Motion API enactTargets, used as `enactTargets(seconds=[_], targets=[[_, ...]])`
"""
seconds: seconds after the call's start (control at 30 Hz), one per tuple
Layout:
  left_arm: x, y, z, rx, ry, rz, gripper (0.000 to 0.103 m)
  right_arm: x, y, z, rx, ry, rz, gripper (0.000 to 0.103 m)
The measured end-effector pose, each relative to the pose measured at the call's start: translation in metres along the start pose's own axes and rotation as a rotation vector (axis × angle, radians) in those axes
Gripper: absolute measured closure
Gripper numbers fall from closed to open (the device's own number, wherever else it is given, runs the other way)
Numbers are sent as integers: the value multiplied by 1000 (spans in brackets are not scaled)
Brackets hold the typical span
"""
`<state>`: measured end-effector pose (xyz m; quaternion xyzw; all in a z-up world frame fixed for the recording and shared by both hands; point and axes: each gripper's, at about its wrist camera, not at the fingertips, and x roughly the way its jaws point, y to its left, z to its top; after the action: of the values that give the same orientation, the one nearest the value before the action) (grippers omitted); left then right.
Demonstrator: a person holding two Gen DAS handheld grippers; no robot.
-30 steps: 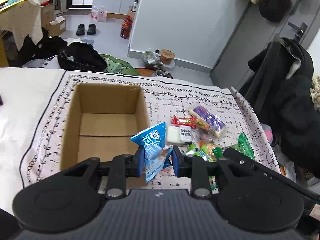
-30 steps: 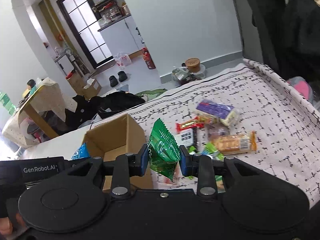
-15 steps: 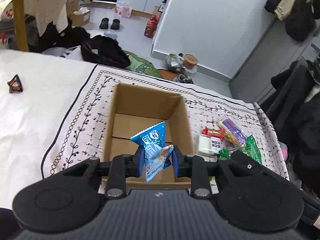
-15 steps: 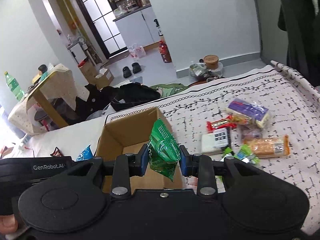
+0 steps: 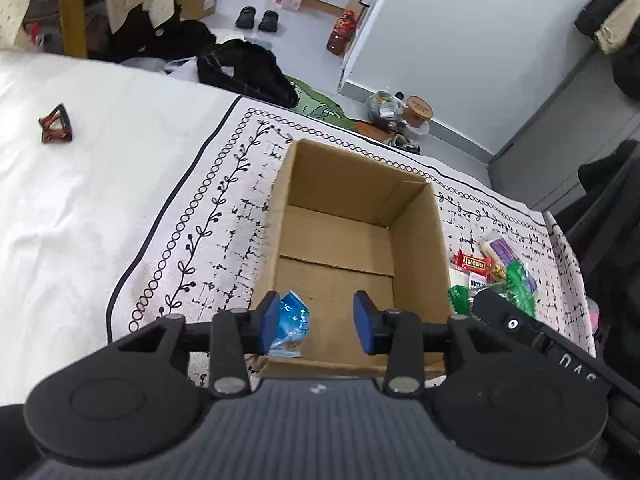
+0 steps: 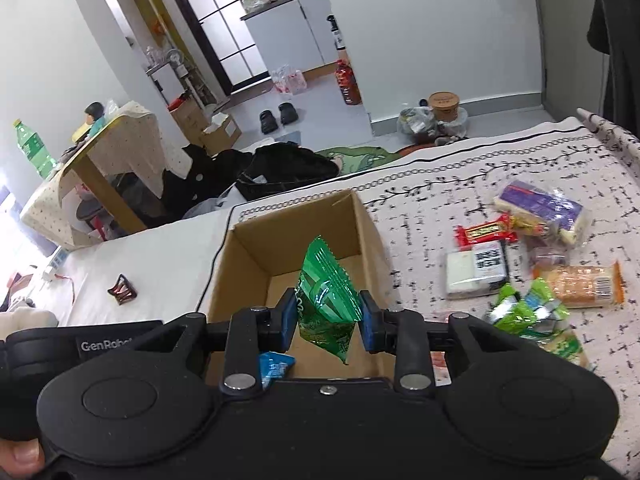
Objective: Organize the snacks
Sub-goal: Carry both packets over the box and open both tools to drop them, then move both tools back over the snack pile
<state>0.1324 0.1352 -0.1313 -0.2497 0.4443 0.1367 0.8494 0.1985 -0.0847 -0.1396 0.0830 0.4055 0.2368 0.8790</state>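
Left wrist view: my left hand-held gripper (image 5: 316, 322) hangs over the near end of the box (image 5: 418, 236) with its pads spread wide. A blue packet (image 5: 291, 322) sits just beside the left pad at 9 o'clock from the gap, low inside the box; I cannot tell whether it touches the pad. At 3 o'clock from the box, loose snacks (image 5: 494, 266) lie on the patterned cloth (image 5: 224, 216). A brown clip (image 5: 57, 125) rests on the white sheet at 10 o'clock.

From the right wrist, my right hand-held gripper (image 6: 327, 322) is pinching a green packet (image 6: 326, 300) above the box (image 6: 370, 236). The blue packet (image 6: 274, 366) shows at 7 o'clock below it. The snacks (image 6: 532, 248) lie at 2 o'clock on the cloth (image 6: 440, 184).
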Motion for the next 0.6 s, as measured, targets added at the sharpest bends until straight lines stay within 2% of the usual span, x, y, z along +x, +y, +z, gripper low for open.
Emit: enactTargets(seconds=[0.07, 0.13, 0.3, 0.43, 0.6], targets=[[0, 3, 1, -13, -1, 1, 56, -2, 1, 1, 6, -10, 4, 65], [0, 3, 2, -13, -7, 10, 52, -4, -1, 1, 15, -12, -5, 57], [2, 1, 3, -4, 11, 38, 41, -12, -15, -3, 31, -9, -48, 50], [-1, -4, 0, 19, 7, 55, 28, -22, -26, -8, 38, -11, -80, 41], [-6, -12, -5, 40, 4, 58, 25, -37, -38, -13, 35, -20, -113, 32]])
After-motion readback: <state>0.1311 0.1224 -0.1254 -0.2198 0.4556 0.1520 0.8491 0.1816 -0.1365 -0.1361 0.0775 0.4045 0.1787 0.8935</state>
